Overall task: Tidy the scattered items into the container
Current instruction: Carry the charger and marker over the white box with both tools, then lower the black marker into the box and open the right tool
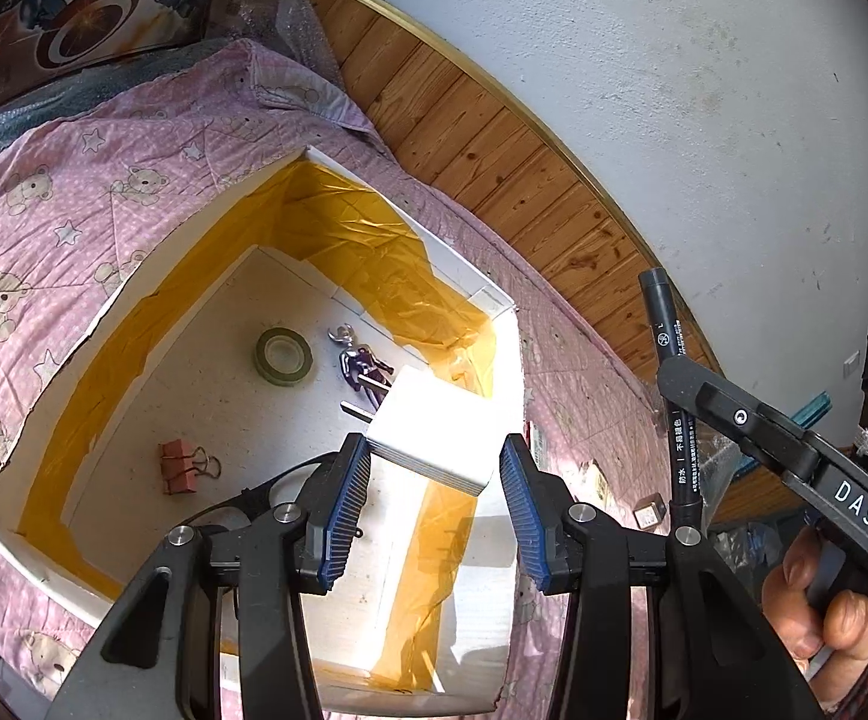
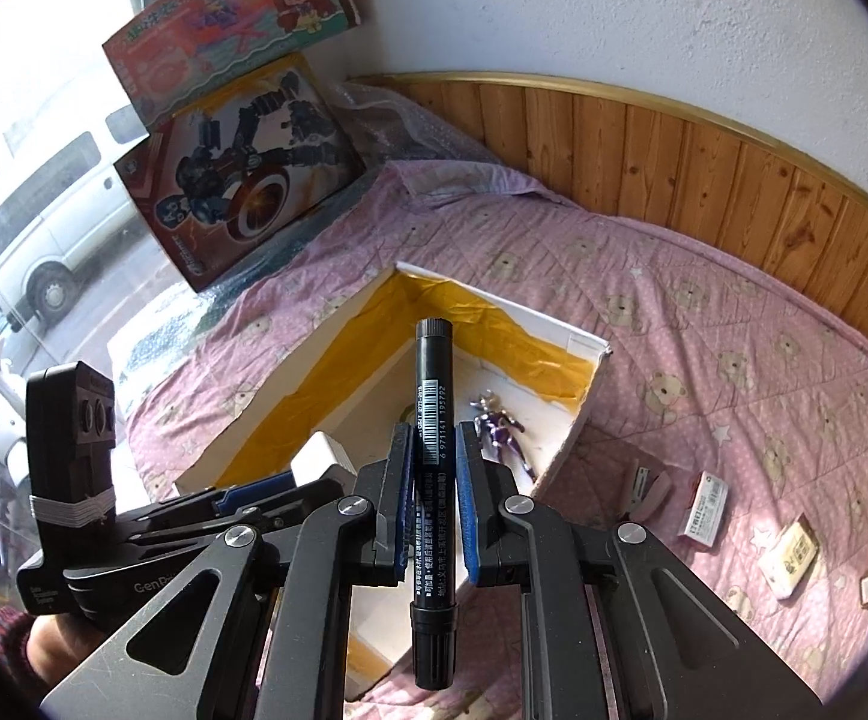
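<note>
The left gripper [image 1: 434,504] stands with its jaws spread wide, blue pads apart, above the near corner of the container [image 1: 152,276]. A white block [image 1: 434,438] lies between the pads in the left wrist view; the left pad sits at its edge and the right pad is apart from it, so no grasp is present. Whether the block rests on the container floor cannot be told.

The right gripper [image 2: 433,504] is clamped on a black marker [image 2: 433,420]. The marker stands lengthwise between the two pads, its cap end pointing forward over the container [image 2: 578,432], its other end projecting back toward the camera. A hand [image 1: 818,594] grips the right tool's handle.

The container is a white open box with yellow tape along its inner walls. It rests on a pink bear-print quilt [image 2: 704,300]. Inside it lie:
- a roll of green tape [image 1: 283,356], flat on the floor
- a purple figure [image 1: 362,363], just beside the roll
- a pink binder clip [image 1: 182,468], near the left wall

Outside the box, on the quilt to its right, several small boxes [image 2: 704,507] lie scattered, well apart from the container
</note>
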Tool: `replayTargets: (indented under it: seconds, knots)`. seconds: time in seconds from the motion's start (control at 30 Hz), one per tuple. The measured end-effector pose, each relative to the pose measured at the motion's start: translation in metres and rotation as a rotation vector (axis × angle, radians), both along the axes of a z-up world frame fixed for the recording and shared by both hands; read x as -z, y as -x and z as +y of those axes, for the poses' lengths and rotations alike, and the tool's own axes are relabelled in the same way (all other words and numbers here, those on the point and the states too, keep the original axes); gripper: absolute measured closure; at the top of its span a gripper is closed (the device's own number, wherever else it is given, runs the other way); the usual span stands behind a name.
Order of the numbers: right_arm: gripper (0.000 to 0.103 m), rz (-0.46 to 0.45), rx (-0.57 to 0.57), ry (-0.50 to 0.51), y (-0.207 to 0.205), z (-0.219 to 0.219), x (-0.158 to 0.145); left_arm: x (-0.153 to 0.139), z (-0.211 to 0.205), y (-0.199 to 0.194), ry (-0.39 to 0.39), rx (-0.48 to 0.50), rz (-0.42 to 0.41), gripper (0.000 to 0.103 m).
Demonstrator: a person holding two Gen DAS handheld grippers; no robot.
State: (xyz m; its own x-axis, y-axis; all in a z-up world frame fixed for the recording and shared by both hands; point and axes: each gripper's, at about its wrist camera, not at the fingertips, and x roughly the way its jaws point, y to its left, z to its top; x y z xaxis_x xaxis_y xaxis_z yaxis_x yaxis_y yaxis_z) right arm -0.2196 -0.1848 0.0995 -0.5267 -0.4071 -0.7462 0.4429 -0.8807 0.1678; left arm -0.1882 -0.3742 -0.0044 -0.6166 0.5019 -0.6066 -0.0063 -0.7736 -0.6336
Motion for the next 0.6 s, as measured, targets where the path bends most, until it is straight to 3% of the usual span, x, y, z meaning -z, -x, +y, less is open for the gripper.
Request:
replayTargets:
  seconds: [0.37,0.6]
  knots:
    - [0.089,-0.103,-0.061,0.045,0.034,-0.016,0.019,0.013,-0.027,0.001,-0.01,-0.038,-0.055,0.057]
    - [0.089,-0.18,-0.08,0.079,0.05,-0.02,0.032,0.014,0.007,-0.002,0.033,0.163,-0.056,0.057]
